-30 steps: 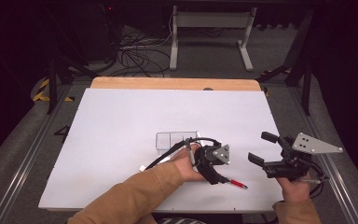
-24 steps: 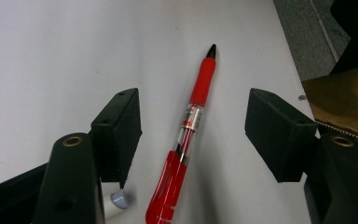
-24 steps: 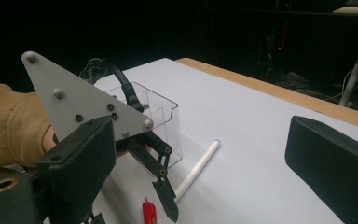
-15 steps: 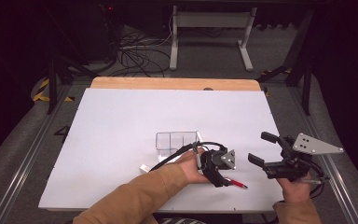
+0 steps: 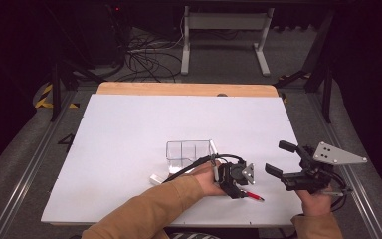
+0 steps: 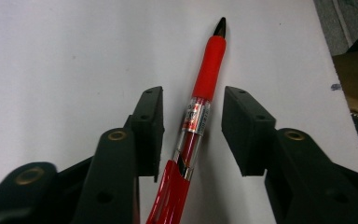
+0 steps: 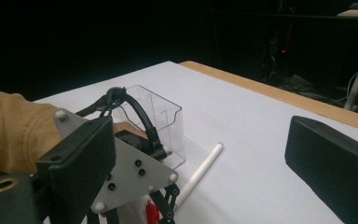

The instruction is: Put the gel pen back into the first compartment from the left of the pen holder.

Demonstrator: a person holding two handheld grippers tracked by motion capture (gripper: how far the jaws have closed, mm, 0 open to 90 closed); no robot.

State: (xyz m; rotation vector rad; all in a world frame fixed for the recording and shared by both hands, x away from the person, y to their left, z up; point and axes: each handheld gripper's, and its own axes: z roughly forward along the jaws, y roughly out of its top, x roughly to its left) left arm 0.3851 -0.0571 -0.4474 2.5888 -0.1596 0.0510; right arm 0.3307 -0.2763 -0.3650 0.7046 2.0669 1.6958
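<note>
A red pen (image 6: 200, 116) is lying flat on the white worktop (image 5: 129, 129), straddled by the left gripper (image 6: 193, 133); its fingers (image 6: 149, 126) have just been closing (gaps remain either side). The right gripper (image 5: 286, 162) is being held nearby, fingers spread wide, gripping nothing.

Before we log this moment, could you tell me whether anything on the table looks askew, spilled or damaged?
Nothing stands out. The red pen lies flat and intact on the white sheet between the left claw's open jaws, which have just been closing. The clear box stands upright, with a white pen beside it.
</note>
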